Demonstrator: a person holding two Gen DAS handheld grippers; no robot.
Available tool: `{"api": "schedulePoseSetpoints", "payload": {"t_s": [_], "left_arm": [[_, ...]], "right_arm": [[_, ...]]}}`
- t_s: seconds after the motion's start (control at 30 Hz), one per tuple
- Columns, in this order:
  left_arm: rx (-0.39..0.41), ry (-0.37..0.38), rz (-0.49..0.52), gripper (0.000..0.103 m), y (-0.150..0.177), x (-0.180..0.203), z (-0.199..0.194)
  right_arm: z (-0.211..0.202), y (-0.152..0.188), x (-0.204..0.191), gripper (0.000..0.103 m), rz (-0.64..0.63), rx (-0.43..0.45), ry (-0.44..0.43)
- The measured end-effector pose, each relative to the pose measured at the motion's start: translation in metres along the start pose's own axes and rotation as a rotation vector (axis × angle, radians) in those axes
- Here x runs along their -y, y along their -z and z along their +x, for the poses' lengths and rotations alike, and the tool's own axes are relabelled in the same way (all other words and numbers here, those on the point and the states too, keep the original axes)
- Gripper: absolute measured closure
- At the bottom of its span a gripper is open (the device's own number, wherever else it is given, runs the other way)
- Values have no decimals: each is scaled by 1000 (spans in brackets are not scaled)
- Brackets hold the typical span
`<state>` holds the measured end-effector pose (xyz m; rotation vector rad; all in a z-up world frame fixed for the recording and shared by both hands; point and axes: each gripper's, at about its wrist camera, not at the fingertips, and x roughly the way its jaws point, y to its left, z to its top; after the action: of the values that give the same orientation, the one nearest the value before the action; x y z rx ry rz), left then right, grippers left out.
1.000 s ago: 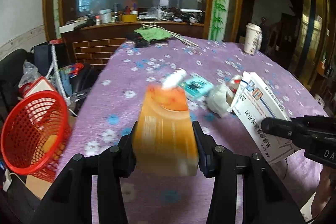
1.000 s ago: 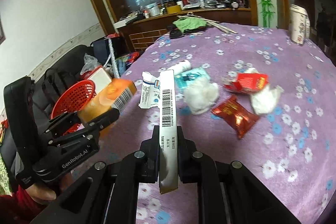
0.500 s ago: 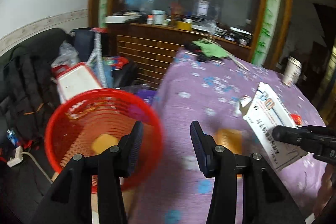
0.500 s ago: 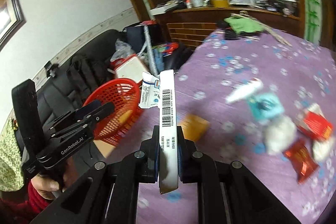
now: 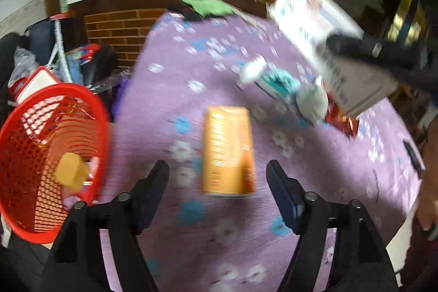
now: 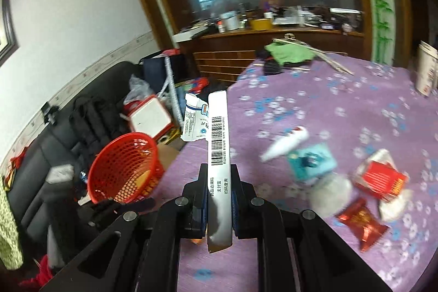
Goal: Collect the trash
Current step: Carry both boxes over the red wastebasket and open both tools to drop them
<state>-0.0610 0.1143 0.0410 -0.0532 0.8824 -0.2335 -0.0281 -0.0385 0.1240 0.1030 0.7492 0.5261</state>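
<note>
My left gripper [image 5: 217, 178] is open and empty. An orange carton [image 5: 227, 149] lies flat on the purple flowered tablecloth [image 5: 169, 100] between and just beyond its fingers. A red mesh basket [image 5: 41, 155] sits off the table's left edge with a small tan box [image 5: 71, 173] inside; it also shows in the right wrist view [image 6: 123, 168]. My right gripper [image 6: 219, 182] is shut on a flat white medicine box [image 6: 217, 144] with a barcode, held upright above the table; the box also shows in the left wrist view [image 5: 314, 23].
More trash lies on the table: a white tube [image 6: 284, 145], a teal packet [image 6: 312, 160], crumpled white tissue [image 6: 331, 189], a red box [image 6: 383, 181] and a red wrapper [image 6: 361, 219]. A paper cup [image 6: 425, 70] stands far right. A black sofa [image 6: 54, 133] and bags are left.
My left gripper let go of the orange carton, which now lies on the table. That gripper swung left toward the basket, then back over the carton. My right gripper kept hold of the white box.
</note>
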Motion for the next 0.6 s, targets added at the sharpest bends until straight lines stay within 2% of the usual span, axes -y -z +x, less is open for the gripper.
{"api": "schedulePoseSetpoints", "payload": {"t_s": [0.1, 0.2, 0.27, 0.3, 0.47, 0.6], "left_arm": [[-40, -68, 21, 29, -2, 16, 21], [-73, -91, 16, 29, -7, 18, 38], [-78, -96, 4, 39, -8, 17, 46], [-84, -96, 3, 56, -8, 16, 48], [-54, -79, -24, 56, -10, 6, 46], [29, -69, -67, 56, -12, -9, 14]], "right_arm": [[-10, 5, 12, 89, 9, 10, 6], [-13, 11, 19, 89, 14, 10, -3], [-12, 12, 22, 89, 19, 7, -15], [-13, 14, 23, 89, 21, 6, -20], [-11, 18, 23, 89, 23, -4, -37], [-6, 14, 15, 89, 12, -8, -54]]}}
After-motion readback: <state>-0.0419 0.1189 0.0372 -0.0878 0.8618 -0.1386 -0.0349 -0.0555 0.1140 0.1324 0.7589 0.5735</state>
